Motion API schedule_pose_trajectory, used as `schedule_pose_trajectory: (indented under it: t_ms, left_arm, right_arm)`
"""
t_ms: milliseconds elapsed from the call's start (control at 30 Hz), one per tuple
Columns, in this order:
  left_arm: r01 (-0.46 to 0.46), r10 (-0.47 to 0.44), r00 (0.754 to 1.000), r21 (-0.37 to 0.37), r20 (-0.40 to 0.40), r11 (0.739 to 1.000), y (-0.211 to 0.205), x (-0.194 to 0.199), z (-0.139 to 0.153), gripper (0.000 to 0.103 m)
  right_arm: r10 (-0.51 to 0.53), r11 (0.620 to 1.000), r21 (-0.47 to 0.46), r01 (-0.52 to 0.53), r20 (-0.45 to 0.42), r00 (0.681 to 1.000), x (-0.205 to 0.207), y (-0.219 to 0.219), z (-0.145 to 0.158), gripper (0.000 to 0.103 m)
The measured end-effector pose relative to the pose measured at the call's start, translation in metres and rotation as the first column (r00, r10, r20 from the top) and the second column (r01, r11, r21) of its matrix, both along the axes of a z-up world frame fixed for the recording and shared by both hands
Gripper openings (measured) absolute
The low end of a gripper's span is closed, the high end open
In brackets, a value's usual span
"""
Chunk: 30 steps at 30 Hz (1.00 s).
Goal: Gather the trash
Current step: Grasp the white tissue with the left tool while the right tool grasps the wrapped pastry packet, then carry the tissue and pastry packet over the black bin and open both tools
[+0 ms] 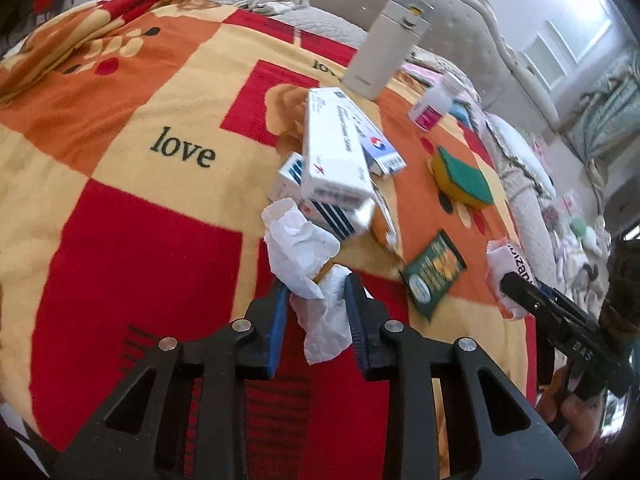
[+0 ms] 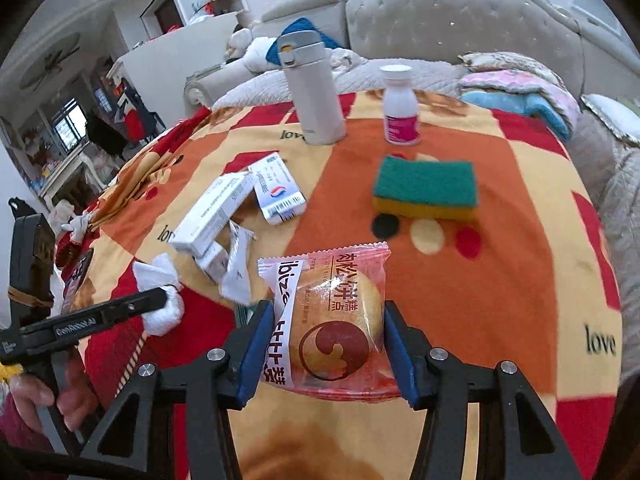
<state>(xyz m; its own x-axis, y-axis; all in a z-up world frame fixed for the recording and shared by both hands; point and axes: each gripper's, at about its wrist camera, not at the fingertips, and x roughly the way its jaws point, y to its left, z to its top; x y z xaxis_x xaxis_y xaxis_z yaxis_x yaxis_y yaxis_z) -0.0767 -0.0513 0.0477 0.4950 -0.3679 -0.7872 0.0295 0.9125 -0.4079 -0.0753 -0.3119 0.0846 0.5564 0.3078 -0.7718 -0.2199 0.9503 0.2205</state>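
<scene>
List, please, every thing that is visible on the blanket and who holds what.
blanket: one, red, orange and yellow, under everything
thermos: one, white, upright at the far side
pill bottle: one, white with pink label, upright beside the thermos
sponge: one, green on yellow, middle
medicine boxes: several, white, in a heap
green packet: one, flat, near the heap
crumpled tissue: one, white, between the left gripper pads
pastry packet: one, pink, clamped in the right gripper
</scene>
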Motion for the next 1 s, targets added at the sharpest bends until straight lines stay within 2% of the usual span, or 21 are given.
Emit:
schedule_pose_trajectory:
  t_ms: [167,433,700,1000]
  left_arm:
    - [0.076,-0.076,0.997,0.018,0.012,0.997,-0.015,-0.020,0.008,0.024]
    - [0.198,-0.199,0.979,0.034,0.034,0.980,-0.068,-0.034,0.018,0.024]
    - [0.297,-0.300,0.952,0.048,0.060,0.954,-0.134,-0.032,0.028,0.024]
    - [0.396,-0.400,0.914,0.060,0.072,0.916,-0.201,-0.033,0.035,0.024]
  right_arm:
    - [-0.029,1.000,-0.001,0.029,-0.014,0.999,-0.021,-0.014,-0.007,0.052]
    - [-0.088,0.996,-0.005,0.088,-0.013,0.996,-0.045,-0.041,-0.006,0.052]
    - [-0.164,0.986,-0.017,0.164,-0.007,0.986,-0.066,-0.084,-0.002,0.052]
    - [-0.279,0.960,-0.004,0.279,-0.006,0.960,-0.090,-0.143,0.000,0.052]
